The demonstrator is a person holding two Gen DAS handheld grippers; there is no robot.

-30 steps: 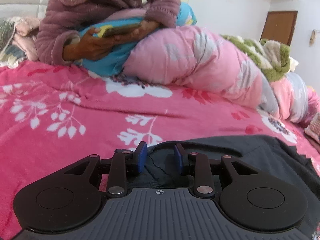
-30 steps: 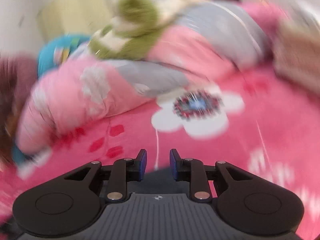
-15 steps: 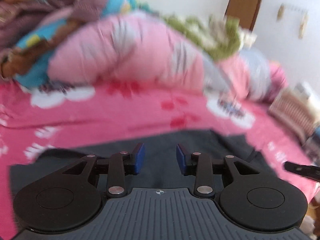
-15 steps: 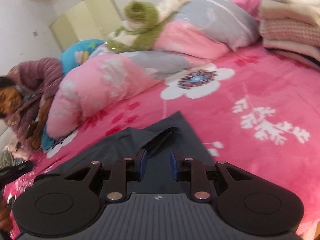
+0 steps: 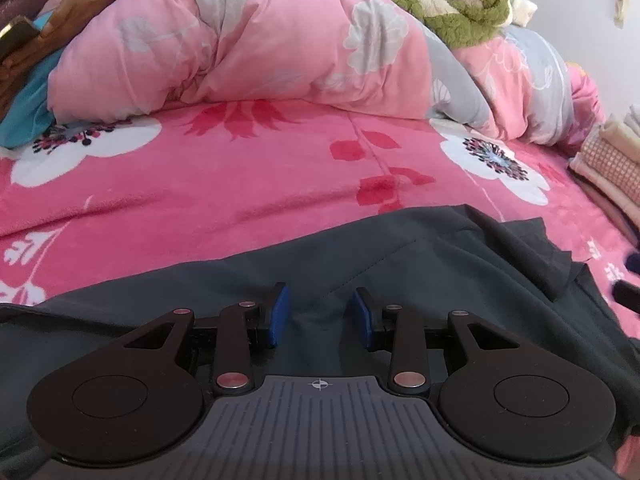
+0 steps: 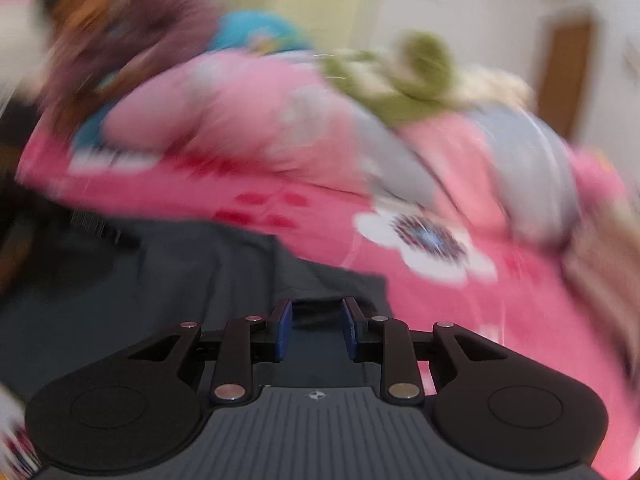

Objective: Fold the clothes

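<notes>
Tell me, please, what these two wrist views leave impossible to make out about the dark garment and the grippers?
- Left wrist: dark garment near edge hidden behind left gripper.
- Right wrist: motion blur; right gripper jaws opening, fabric contact unclear.
- Garment type: cut off by frame edges.

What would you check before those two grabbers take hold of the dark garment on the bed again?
1. Dark garment lies on the pink floral blanket: ok.
2. Garment smooth: not ok, a flap is turned over at its right edge.
3. Left gripper over the cloth, nothing pinched: ok.
4. Right gripper jaws opening over the garment's edge, nothing visibly pinched: ok.
5. Right wrist view sharp: not ok, blurred.
6. Garment's near edge: cannot tell, hidden.
</notes>
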